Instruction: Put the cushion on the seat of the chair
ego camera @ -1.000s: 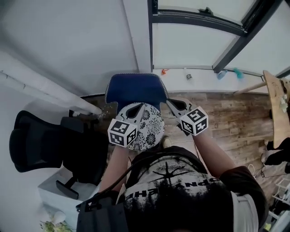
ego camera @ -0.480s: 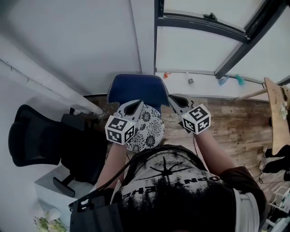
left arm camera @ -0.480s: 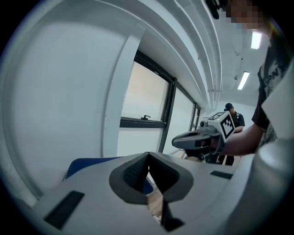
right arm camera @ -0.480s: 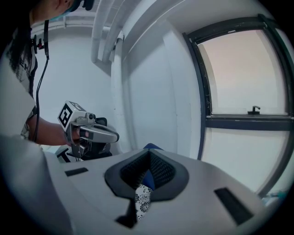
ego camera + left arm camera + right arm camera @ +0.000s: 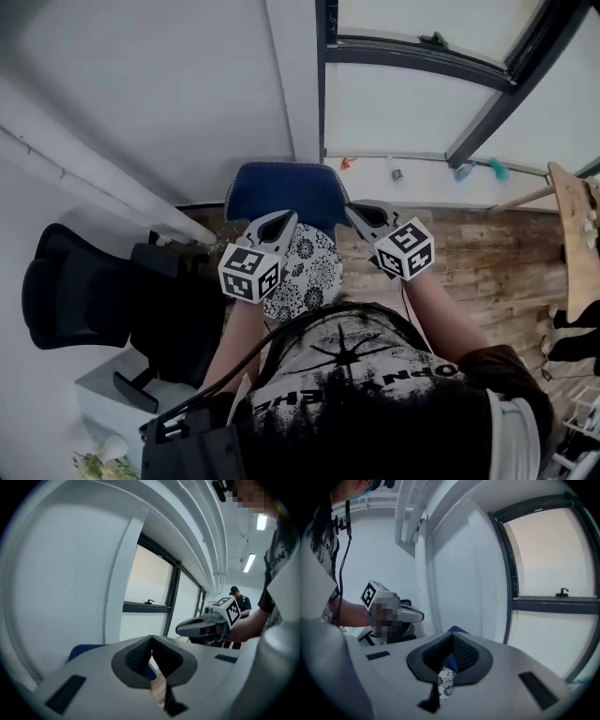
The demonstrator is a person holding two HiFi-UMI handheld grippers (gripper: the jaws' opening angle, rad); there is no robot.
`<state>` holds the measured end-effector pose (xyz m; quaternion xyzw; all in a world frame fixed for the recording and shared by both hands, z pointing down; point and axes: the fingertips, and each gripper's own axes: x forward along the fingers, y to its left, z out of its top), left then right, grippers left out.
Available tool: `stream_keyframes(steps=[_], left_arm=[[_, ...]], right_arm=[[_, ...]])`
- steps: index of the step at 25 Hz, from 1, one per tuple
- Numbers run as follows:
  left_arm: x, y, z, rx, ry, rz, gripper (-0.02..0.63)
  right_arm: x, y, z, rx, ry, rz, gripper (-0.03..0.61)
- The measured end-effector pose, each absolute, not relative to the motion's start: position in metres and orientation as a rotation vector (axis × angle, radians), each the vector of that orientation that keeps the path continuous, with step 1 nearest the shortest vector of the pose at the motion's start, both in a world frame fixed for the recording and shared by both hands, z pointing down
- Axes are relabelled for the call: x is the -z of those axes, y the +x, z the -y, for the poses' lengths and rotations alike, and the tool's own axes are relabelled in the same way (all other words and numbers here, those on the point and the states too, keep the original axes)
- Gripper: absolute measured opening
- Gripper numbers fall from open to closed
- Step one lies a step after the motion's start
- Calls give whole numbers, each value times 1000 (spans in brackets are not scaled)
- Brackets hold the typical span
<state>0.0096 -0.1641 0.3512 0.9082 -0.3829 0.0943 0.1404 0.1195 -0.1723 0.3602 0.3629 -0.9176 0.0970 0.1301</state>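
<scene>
Around the blue chair (image 5: 286, 192): a black office chair (image 5: 80, 286) just beside it on the left, a white pipe (image 5: 103, 178) running aslant along the wall behind that, a dark-framed window (image 5: 412, 103) beyond the backrest, wooden floor (image 5: 487, 248) to the right. On the ledge under the window, a few small orange and teal bits, too small to name. At the far right edge, a pale wooden board (image 5: 572, 225). In the left gripper view, a second person (image 5: 240, 603) in a dark cap, standing well back. In the way of the head view, the wearer's own torso (image 5: 375, 394), covering the near edge of the flowered cushion (image 5: 305, 267).

Cushion lying on the chair in front of the blue back, below and between the two grippers. Over its left part, the left gripper (image 5: 284, 217), fingers (image 5: 137, 657) together at the tips, gripping nothing. Just off its right edge, the right gripper (image 5: 354, 212), fingers together too, a sliver of flowered cloth showing past them.

Lower left, a white box-like unit (image 5: 108, 394); contents not to be told.
</scene>
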Motion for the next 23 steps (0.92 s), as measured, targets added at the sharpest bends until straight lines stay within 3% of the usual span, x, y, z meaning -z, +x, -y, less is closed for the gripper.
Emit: stream_keyframes(steps=[23], left_arm=[[-354, 19, 156, -277, 2627, 1104, 15]], right_arm=[[-354, 115, 160, -297, 1004, 2728, 18]])
